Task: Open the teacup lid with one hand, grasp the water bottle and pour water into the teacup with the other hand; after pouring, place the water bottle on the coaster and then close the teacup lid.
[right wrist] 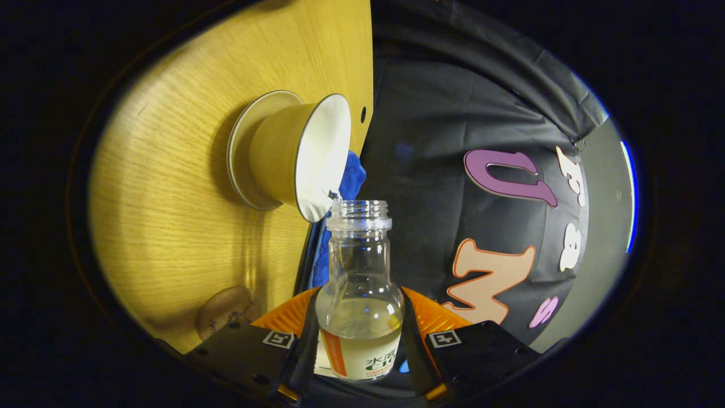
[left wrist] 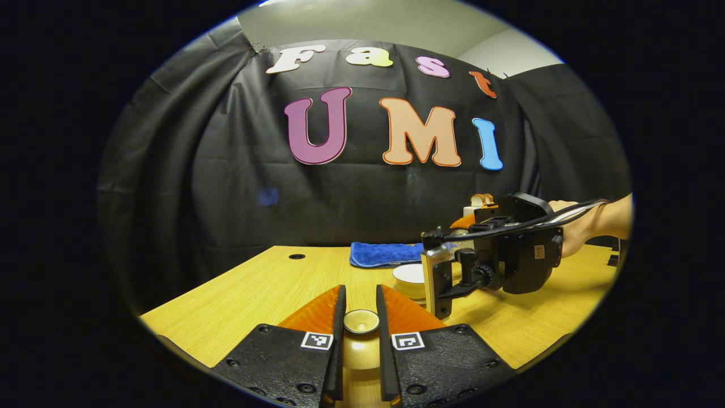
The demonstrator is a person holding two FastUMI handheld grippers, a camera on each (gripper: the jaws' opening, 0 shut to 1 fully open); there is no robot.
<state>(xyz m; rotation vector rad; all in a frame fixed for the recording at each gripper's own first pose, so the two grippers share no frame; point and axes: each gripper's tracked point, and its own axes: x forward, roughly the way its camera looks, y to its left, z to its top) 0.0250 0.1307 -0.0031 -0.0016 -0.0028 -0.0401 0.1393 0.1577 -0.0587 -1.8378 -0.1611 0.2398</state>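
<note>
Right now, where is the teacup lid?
In the left gripper view the teacup lid sits low at centre, pinched by its knob between the left gripper's fingers, lifted off the teacup, just ahead and right.

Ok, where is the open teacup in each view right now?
Left gripper view: the teacup sits centre-right on the table, behind the right tool.
Right gripper view: teacup upper left, view rolled sideways, rim by the water bottle mouth.
Shared landmark: the blue cloth behind the cup.
</note>
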